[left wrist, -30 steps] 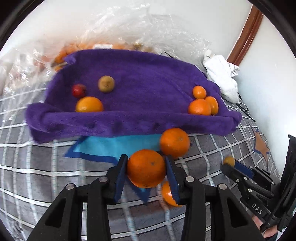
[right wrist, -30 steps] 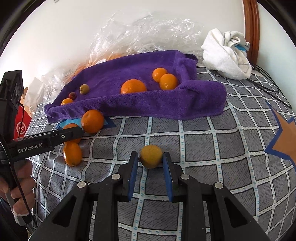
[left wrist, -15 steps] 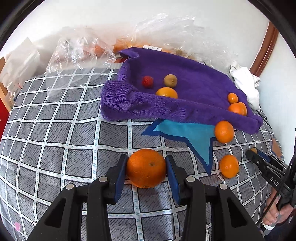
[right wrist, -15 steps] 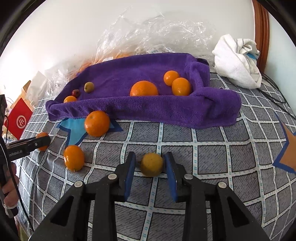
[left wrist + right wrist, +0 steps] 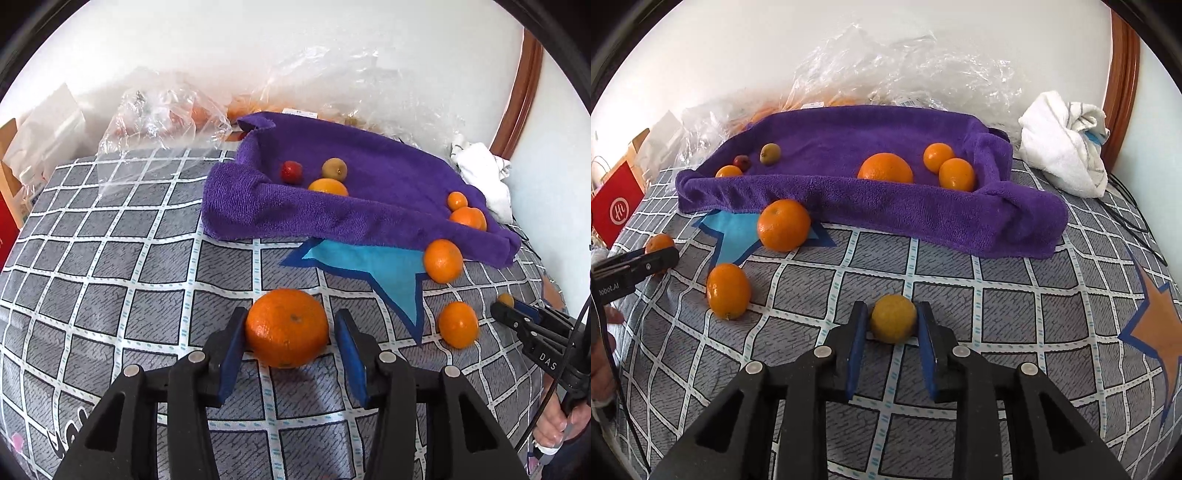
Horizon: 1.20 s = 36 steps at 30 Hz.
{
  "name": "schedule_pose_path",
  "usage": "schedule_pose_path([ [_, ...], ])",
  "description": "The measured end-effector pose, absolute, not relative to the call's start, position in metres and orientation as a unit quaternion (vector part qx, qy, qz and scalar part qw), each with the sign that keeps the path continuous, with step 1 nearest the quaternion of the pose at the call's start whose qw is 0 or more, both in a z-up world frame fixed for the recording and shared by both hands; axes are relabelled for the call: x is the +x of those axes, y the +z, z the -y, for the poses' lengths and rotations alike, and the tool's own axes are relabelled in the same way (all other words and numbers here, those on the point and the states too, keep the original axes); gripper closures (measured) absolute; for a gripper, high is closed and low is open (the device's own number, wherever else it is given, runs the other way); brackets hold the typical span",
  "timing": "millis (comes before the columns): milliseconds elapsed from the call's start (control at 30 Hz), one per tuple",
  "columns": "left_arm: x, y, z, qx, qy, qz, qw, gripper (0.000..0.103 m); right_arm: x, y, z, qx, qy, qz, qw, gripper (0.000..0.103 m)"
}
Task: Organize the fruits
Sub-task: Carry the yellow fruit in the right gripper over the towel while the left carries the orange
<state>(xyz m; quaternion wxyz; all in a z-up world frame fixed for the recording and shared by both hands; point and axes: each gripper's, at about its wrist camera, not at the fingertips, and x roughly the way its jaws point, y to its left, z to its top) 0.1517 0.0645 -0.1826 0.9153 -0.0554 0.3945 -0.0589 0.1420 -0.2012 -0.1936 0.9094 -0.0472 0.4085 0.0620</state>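
Observation:
My left gripper [image 5: 290, 334] stands around a large orange [image 5: 287, 328] that rests on the checked bed cover; its jaws have parted, with a gap on the right side. My right gripper [image 5: 892, 325] is shut on a small yellow fruit [image 5: 893, 323] just above the cover. A purple towel [image 5: 871, 206] holds several oranges, a red fruit [image 5: 741, 161] and a green-brown fruit [image 5: 770, 153]. Two oranges [image 5: 783, 225] [image 5: 728, 291] lie loose in front of the towel. The left gripper also shows in the right wrist view [image 5: 639, 264].
Crumpled clear plastic bags [image 5: 897, 70] lie behind the towel by the wall. A white cloth bundle [image 5: 1063, 147] sits at the back right. A red box [image 5: 617, 210] stands at the left edge. A blue star patch [image 5: 373, 266] marks the cover.
My left gripper carried the large orange left, away from the towel, lowered it onto the cover and opened. My right gripper stayed shut on the yellow fruit and shifted slightly.

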Motion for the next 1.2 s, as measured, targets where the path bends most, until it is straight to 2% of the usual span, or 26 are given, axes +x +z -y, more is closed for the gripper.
schedule_pose_path([
  [233,0.154,-0.182,-0.058,-0.034,-0.047,-0.398,0.915,0.058,0.142,-0.194,0.2,-0.042,0.057,-0.408,0.91,0.075],
  [500,0.153,-0.182,-0.066,-0.068,-0.058,-0.394,0.915,0.058,0.143,-0.194,0.202,-0.028,0.061,-0.408,0.911,0.075],
  [600,0.153,-0.181,-0.062,-0.053,-0.042,-0.395,0.916,0.063,0.143,-0.194,0.197,-0.045,0.053,-0.407,0.911,0.075],
  [900,0.144,-0.177,-0.061,-0.05,-0.048,-0.39,0.918,0.064,0.141,-0.192,0.209,-0.012,0.066,-0.405,0.912,0.076],
  [1200,0.154,-0.147,-0.067,-0.081,-0.056,-0.395,0.913,0.064,0.148,-0.167,0.215,0.021,0.065,-0.4,0.914,0.077],
])
